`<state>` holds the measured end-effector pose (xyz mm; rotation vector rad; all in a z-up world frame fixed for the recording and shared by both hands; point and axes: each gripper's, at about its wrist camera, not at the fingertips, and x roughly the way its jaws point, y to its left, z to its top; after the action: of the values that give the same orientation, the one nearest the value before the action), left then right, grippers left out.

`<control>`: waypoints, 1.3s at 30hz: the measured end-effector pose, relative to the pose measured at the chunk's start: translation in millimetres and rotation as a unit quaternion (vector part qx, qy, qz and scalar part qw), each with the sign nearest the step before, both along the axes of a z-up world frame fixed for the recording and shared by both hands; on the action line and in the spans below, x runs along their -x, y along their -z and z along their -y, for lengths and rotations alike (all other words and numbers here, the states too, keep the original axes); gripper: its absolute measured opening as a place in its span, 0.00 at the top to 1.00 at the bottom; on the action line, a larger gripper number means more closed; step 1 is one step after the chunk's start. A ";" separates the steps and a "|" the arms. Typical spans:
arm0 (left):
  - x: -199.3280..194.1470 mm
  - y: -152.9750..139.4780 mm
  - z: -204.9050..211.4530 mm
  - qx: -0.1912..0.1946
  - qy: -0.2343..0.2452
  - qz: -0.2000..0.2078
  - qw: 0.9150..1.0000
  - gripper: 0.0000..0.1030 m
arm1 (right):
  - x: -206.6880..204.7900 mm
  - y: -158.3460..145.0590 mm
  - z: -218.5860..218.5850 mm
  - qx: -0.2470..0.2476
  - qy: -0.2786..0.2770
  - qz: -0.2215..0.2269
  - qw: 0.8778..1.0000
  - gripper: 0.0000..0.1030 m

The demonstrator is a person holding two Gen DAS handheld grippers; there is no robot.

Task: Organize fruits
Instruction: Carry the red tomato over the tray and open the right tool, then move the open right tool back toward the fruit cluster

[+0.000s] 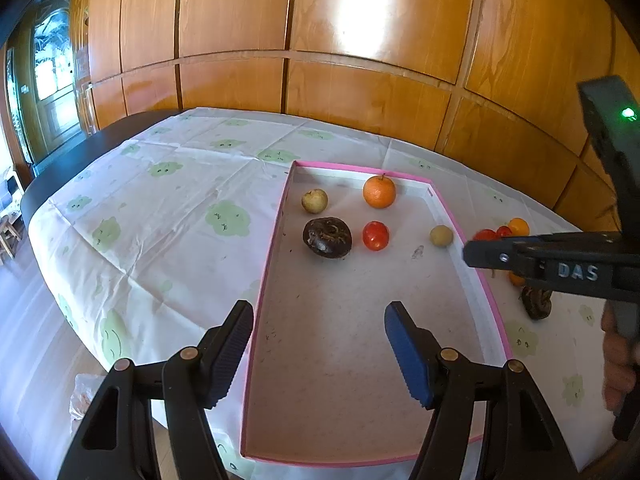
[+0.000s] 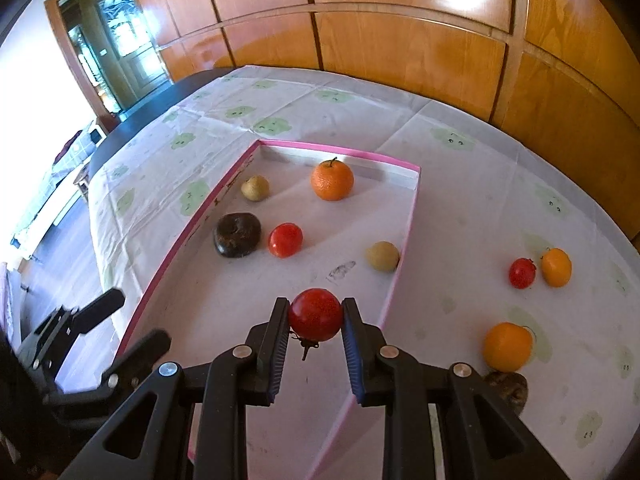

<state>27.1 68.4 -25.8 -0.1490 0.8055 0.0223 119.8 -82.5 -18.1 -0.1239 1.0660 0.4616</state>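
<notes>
A pink-rimmed shallow box [image 1: 269, 264] [image 2: 168, 264] lies on the table. In it sit an orange [image 1: 379, 191] [image 2: 332, 180], a red tomato [image 1: 375, 235] [image 2: 285, 240], a dark brown fruit [image 1: 327, 237] [image 2: 237, 235] and two small yellowish fruits [image 1: 315, 201] [image 1: 441, 236]. My right gripper [image 2: 315, 317] is shut on a red tomato [image 2: 315, 314], held above the box's near right part. My left gripper [image 1: 319, 334] is open and empty over the box's left rim. Outside the box on the right lie a small red tomato [image 2: 522, 273], two orange fruits [image 2: 556, 267] [image 2: 507, 346] and a dark fruit [image 2: 507, 390].
The table wears a white cloth with green prints [image 1: 160, 216]. Wooden wall panels [image 1: 320, 40] stand behind it. The table's dark edge [image 1: 80, 152] and the floor lie to the left. The right gripper's body [image 1: 560, 264] reaches in from the right in the left wrist view.
</notes>
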 end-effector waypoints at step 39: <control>-1.1 -6.5 41.1 -0.013 0.069 -0.007 0.997 0.33 | 9.7 2.7 264.2 0.043 0.274 0.024 0.961 0.70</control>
<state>28.2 27.3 -19.4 -0.0673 0.8271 -0.0969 110.2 -346.7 -20.8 0.0840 1.0227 -0.0880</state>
